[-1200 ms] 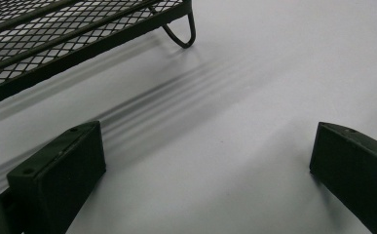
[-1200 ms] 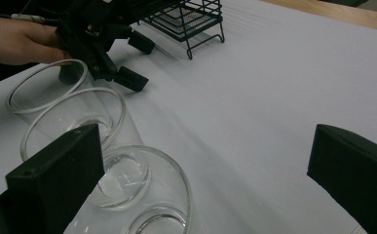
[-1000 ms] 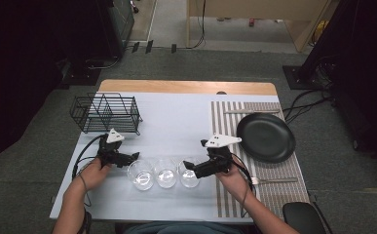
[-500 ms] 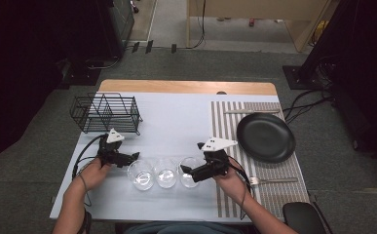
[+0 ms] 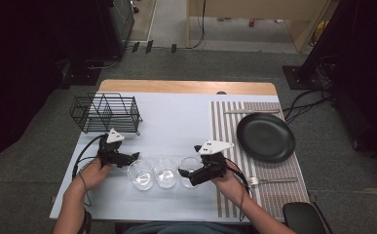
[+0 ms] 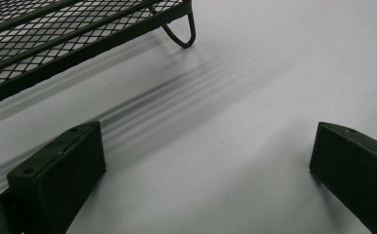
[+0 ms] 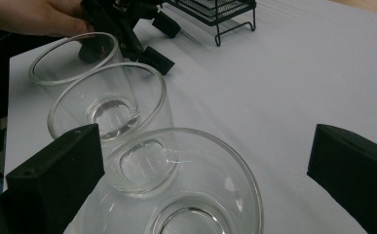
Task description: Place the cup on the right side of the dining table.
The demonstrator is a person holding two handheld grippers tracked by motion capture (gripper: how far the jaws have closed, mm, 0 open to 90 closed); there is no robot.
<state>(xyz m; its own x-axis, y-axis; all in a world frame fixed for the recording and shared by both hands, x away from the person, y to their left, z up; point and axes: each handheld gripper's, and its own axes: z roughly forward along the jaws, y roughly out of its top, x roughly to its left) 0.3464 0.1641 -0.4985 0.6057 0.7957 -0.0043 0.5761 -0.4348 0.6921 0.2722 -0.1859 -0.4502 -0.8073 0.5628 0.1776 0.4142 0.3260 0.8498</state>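
1. Three clear, empty glass tumblers stood upright in a row near the bench's [image 5: 186, 126] six o'clock edge: the left glass [image 5: 140, 174], the middle glass [image 5: 165, 172] and the right glass [image 5: 190, 168], each just beside the next.
2. In the right gripper view the right glass [image 7: 186, 195] sat nearest, its rim round and thick, with the middle glass [image 7: 113, 112] and the left glass [image 7: 74, 63] lined up beyond it toward eleven o'clock.
3. The right claw [image 5: 183, 174] was spread wide, its jaws either side of the right glass and not pinching it.
4. The left claw [image 5: 135, 157] was also spread, with bare bench between its jaws, just at ten o'clock of the left glass.
5. A black wire rack [image 5: 105, 113] stood at twelve o'clock from the left claw; a black plate [image 5: 266, 137] lay on a striped mat [image 5: 225, 122] at three o'clock, a fork [image 5: 269, 181] below it.
6. Against a second earlier, the right claw had moved down and left, closer onto the right glass; the left claw and the glasses had kept their places.
7. No writing could be read.
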